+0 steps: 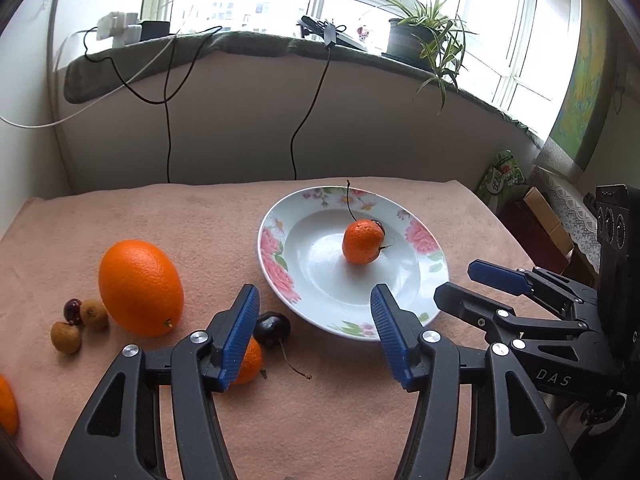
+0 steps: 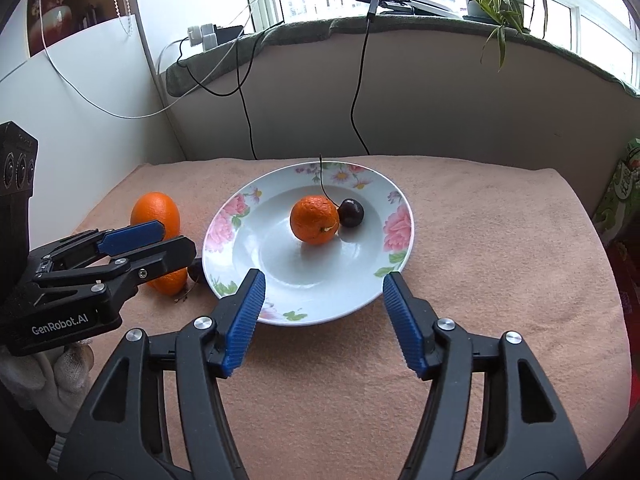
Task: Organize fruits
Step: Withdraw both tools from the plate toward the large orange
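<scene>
Nearby, loose cherry (image 1: 273, 329) and big orange (image 1: 141, 287) beside the plate (image 1: 276, 264).

White lettering "GenRobot.AI" stands on the black body of the left gripper (image 2: 132, 246), seen from the right wrist. On the right gripper (image 1: 470, 278), seen from the left wrist, the pale letters "DAS" show. A green package (image 1: 502, 176) beside the table bears print, possibly Chinese characters, too blurred to read.
</scene>
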Action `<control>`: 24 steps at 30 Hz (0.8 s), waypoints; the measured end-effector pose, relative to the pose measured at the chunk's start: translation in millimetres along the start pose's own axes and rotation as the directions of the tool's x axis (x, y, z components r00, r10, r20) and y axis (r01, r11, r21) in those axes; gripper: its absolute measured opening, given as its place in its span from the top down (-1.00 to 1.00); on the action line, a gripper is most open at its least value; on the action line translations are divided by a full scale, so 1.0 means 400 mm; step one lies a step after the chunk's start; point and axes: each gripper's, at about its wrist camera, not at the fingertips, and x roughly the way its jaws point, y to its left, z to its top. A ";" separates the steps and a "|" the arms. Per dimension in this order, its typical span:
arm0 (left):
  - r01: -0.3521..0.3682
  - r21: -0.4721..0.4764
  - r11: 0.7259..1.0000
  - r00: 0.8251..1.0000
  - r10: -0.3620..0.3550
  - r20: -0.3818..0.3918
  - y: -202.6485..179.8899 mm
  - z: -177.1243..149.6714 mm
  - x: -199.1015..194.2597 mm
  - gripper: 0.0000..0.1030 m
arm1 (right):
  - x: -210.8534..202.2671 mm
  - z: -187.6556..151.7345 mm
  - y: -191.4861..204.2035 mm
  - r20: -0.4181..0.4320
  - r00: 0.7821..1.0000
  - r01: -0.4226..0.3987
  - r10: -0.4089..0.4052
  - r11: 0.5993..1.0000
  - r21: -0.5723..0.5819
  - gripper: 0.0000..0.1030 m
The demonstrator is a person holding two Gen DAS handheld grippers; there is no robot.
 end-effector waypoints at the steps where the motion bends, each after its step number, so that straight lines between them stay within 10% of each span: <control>1: -0.003 -0.001 1.000 1.000 0.003 0.005 0.001 -0.001 -0.007 -0.11 | -0.004 0.000 0.002 0.002 1.000 0.000 0.000 1.000 0.000 -0.25; 24: -0.120 -0.086 0.989 0.990 0.125 0.060 0.133 -0.098 -0.181 -0.11 | -0.072 -0.003 0.101 0.030 0.997 -0.071 0.072 0.996 -0.049 -0.25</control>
